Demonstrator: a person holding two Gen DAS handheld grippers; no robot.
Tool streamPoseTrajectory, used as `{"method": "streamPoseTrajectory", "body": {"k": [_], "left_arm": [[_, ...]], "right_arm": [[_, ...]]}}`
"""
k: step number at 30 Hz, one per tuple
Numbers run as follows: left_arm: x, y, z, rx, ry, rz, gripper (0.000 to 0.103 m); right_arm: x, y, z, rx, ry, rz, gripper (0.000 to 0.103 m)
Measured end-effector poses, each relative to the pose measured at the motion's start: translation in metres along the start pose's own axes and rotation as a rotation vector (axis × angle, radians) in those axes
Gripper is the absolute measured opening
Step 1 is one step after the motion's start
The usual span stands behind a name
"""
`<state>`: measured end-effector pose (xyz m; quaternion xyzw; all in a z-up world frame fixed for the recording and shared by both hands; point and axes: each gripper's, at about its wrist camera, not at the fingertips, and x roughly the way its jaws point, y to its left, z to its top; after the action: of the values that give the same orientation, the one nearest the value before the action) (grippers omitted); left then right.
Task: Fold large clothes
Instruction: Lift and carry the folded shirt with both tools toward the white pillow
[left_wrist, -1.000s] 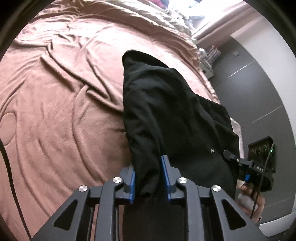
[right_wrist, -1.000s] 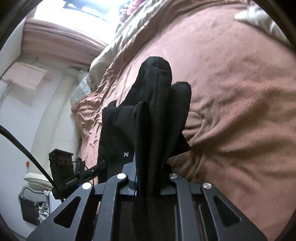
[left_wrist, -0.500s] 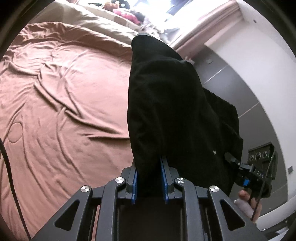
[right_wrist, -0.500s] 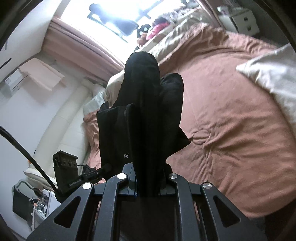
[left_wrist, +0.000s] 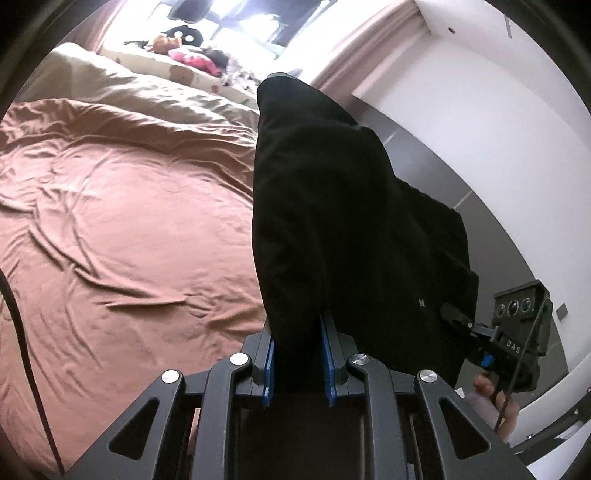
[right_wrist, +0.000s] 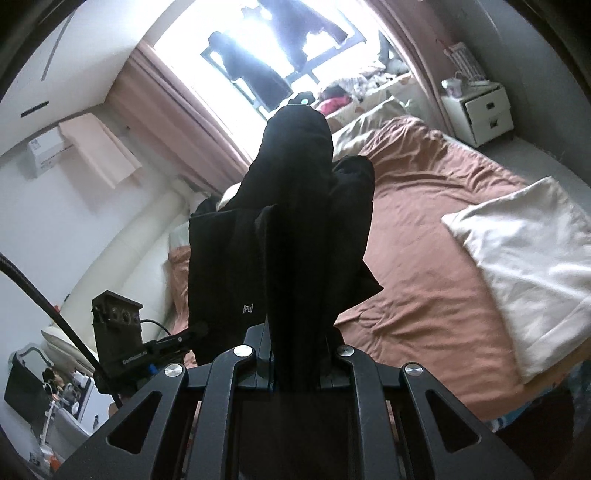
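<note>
Raised since earlier: black garment (left_wrist: 332, 206), now clear of the brown bed (left_wrist: 129, 229); left tongs (left_wrist: 297, 354) and right tongs (right_wrist: 299, 363) each clenched on its fabric.

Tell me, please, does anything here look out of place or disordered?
Nothing looks damaged or spilled. Both the left gripper and the right gripper clamp the black garment, which hangs bunched rather than flat. The brown bedcover is wrinkled, and a white pillow lies askew on it.
</note>
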<state>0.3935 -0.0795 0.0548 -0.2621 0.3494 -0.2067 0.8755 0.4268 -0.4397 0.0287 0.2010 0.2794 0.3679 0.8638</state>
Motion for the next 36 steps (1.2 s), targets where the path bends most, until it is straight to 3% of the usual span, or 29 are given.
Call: {"method": "streamPoseTrajectory", "body": {"k": [9,18,28,36], "left_arm": [[0.05,-0.058,0.01,0.057,0.024,-0.068,0.022],[0.125,-0.106,0.014,0.071,0.104,-0.123,0.022],[0.211,-0.135,0.014,0.043,0.195,-0.167,0.022],[0.293,-0.124,0.008,0.004,0.293,-0.162,0.022]], "right_arm": [[-0.047,-0.03,0.02,-0.023,-0.035,-0.059,0.01],[-0.087,-0.056,0.046,-0.013,-0.06,-0.168,0.01],[-0.089,-0.049,0.068,0.016,-0.046,-0.285,0.01],[-0.058,-0.06,0.078,0.057,0.021,-0.38,0.01]]}}
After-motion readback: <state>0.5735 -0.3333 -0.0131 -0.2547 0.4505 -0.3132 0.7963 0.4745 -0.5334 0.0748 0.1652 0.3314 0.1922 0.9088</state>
